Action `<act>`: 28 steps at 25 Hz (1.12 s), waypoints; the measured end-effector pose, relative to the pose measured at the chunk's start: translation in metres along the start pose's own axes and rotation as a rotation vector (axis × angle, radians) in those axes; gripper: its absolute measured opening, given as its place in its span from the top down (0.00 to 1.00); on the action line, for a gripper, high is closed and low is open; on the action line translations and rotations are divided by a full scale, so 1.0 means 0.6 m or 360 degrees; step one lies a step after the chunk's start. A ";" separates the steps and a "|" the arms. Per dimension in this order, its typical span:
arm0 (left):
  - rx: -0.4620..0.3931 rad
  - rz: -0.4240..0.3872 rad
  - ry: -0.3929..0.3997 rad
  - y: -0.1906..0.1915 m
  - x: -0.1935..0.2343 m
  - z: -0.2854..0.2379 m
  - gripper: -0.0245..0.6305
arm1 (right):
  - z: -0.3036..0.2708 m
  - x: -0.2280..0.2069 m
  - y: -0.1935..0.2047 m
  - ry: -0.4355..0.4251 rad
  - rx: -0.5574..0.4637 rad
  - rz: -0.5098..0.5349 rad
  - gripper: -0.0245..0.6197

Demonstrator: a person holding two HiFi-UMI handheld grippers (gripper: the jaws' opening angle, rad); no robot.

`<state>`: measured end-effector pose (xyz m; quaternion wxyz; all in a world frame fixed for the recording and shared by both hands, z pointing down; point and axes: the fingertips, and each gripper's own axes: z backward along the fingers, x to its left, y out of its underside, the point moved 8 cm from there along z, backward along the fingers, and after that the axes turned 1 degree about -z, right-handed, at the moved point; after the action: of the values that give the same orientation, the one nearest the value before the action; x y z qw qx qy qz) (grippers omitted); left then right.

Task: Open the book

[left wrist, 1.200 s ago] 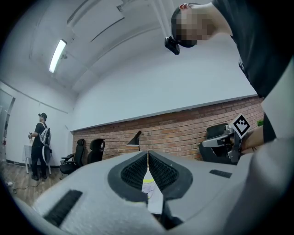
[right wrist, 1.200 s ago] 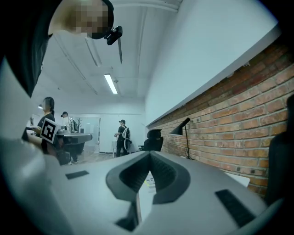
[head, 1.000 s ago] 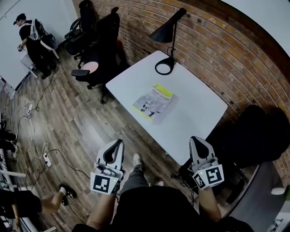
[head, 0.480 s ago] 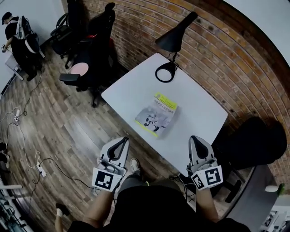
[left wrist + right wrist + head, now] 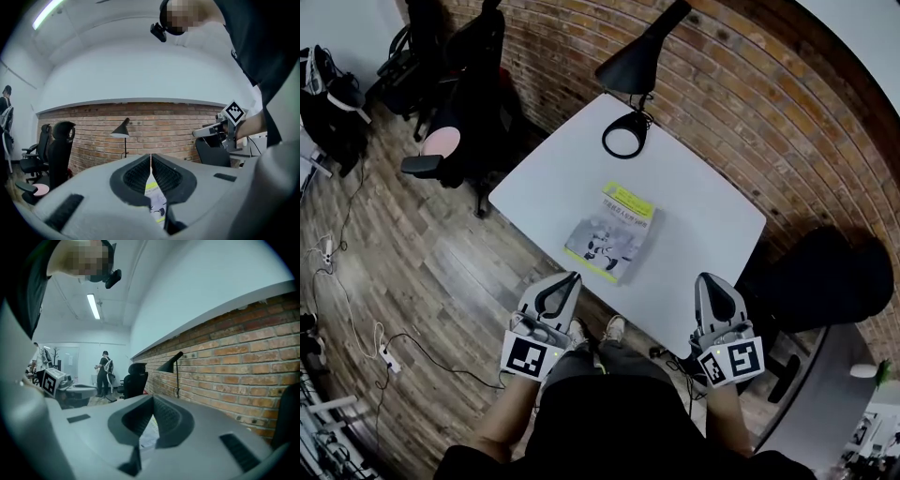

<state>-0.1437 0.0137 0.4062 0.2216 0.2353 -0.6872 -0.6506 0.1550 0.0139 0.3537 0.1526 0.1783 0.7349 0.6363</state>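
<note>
A closed book [image 5: 612,232] with a grey and yellow-green cover lies flat near the front of the white table [image 5: 703,202]. My left gripper [image 5: 569,277] hangs at the table's near edge, just short of the book's near left corner, jaws shut and empty. To the right of the book, over the table's near right edge, my right gripper [image 5: 712,278] is also shut with nothing in it. In the left gripper view the book [image 5: 153,186] shows below the closed jaw tips [image 5: 150,157]. The right gripper view shows the book [image 5: 149,433] below its closed tips [image 5: 153,398].
A black desk lamp [image 5: 630,67] stands at the table's far end, its ring base [image 5: 624,141] on the top. The brick wall [image 5: 787,122] runs behind. Black office chairs [image 5: 459,84] stand to the left, a dark chair [image 5: 825,281] to the right. Cables [image 5: 347,309] lie on the wood floor.
Both grippers have come forward to the table's near edge, the left one farther. The book lies where it was. Both pairs of jaws stayed shut.
</note>
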 end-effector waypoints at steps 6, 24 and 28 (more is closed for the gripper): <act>0.0107 -0.0028 0.0025 0.007 -0.011 -0.039 0.92 | 0.005 -0.039 -0.007 0.0051 -0.0059 -0.0046 0.95; 0.0861 -0.0342 0.0471 0.312 -0.075 -0.185 0.77 | 0.033 -0.078 0.058 0.0162 0.0060 -0.0146 0.95; 0.0958 -0.0424 0.0539 0.348 -0.097 -0.196 0.73 | 0.042 -0.083 0.068 0.0186 0.0080 -0.0157 0.95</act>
<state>-0.0328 -0.0346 0.6213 0.1666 0.4817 -0.7646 -0.3944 0.2134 0.0189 0.3904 0.1362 0.1081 0.7662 0.6187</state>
